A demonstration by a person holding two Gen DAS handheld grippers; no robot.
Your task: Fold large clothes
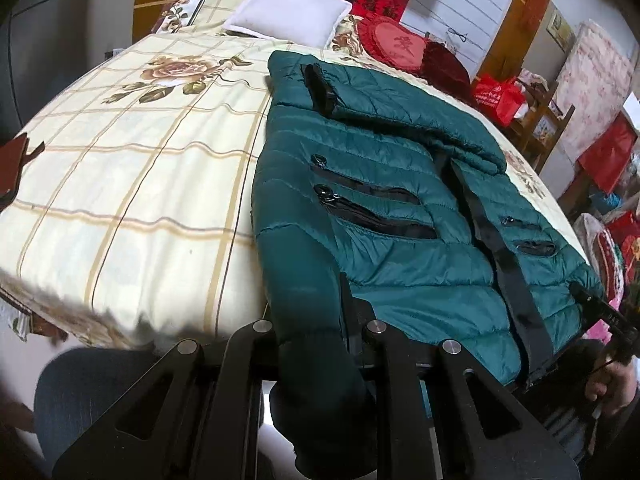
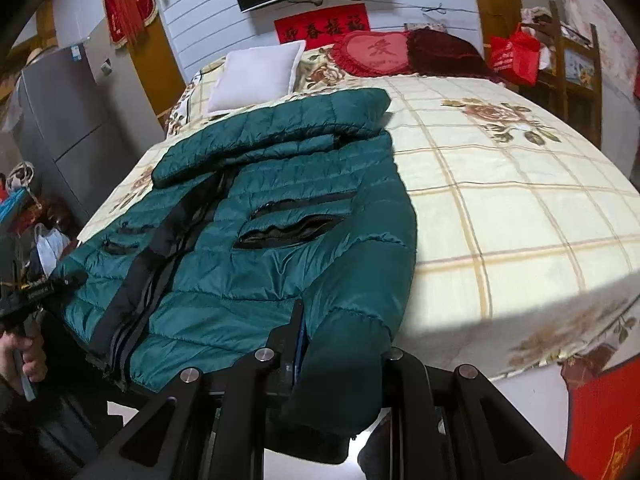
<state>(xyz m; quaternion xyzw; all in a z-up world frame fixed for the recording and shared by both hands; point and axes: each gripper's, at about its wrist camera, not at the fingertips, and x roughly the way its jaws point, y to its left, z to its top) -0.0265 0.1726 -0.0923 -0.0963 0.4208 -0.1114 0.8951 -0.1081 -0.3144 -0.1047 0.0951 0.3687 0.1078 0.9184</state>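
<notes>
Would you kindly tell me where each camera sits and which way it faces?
Left wrist: on the left gripper at the bed's foot edge, looking up the bed toward the white pillow; jaws shut on the green jacket; the right gripper shows at right.
Right wrist: on the right gripper, facing the same way, shut on the jacket's other hem corner; the left gripper and hand show at left.
Shared: jacket, bed, pillow, red heart cushion.

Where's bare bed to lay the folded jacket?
Free: the checked sheet beside the jacket, from the foot edge up to the white pillow and red cushion. Crowded: the pillow end, and the narrow strip past the jacket's other side.
</notes>
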